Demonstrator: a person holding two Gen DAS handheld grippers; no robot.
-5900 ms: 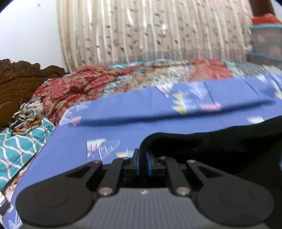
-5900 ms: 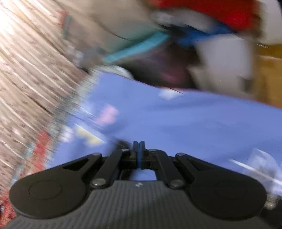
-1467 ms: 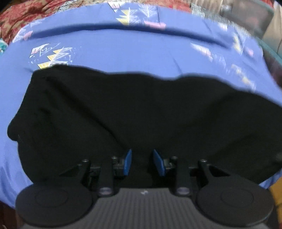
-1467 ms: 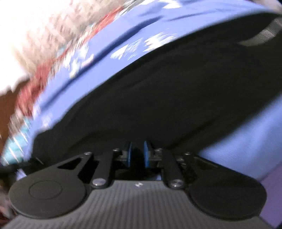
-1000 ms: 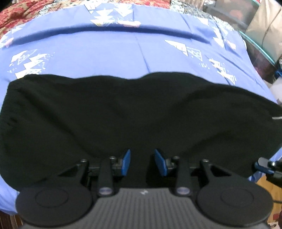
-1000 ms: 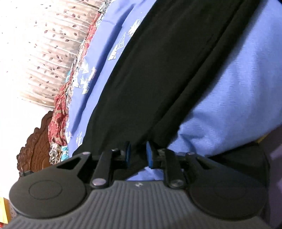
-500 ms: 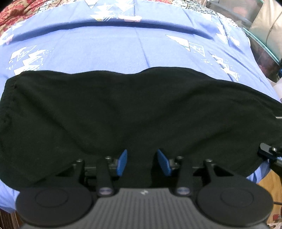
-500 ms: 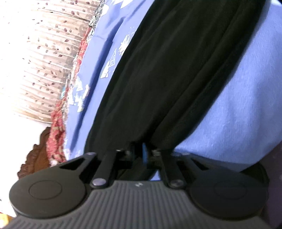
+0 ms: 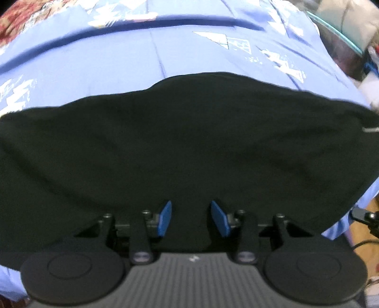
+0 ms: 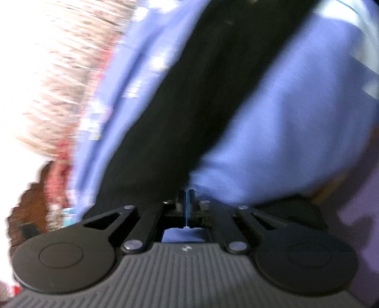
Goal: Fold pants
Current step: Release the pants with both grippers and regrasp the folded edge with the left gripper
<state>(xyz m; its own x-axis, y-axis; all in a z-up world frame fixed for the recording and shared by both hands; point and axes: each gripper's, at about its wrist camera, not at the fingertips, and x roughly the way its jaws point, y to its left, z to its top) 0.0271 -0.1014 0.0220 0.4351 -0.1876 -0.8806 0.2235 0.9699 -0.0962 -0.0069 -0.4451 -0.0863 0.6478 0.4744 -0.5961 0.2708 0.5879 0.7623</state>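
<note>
Left wrist view: my left tongs (image 9: 192,219) point steeply down over the pants (image 9: 180,147), which lie spread as a broad black band across the blue bedsheet (image 9: 99,61). Blue pads (image 9: 165,218) stand apart, a moderate gap, black cloth showing in the gap beneath them; I see no pinch on it. Pants run off the frame at left and reach almost to the sheet's edge at right. Their far edge bulges toward the white triangle prints. A thin pale mark sits on the cloth at the far right. Red patterned bedding (image 9: 21,21) in the top left corner

Right wrist view, heavily blurred: my right tongs (image 10: 187,196) are closed tight, pads together. The near end of the pants (image 10: 201,106) comes right down to the tips, just on their left side; whether cloth is caught between the pads I cannot tell. From there the black strip runs away up the frame, bedsheet (image 10: 296,123) on both sides. Pale curtain (image 10: 59,71) at left, dark wooden headboard (image 10: 28,203) low left
</note>
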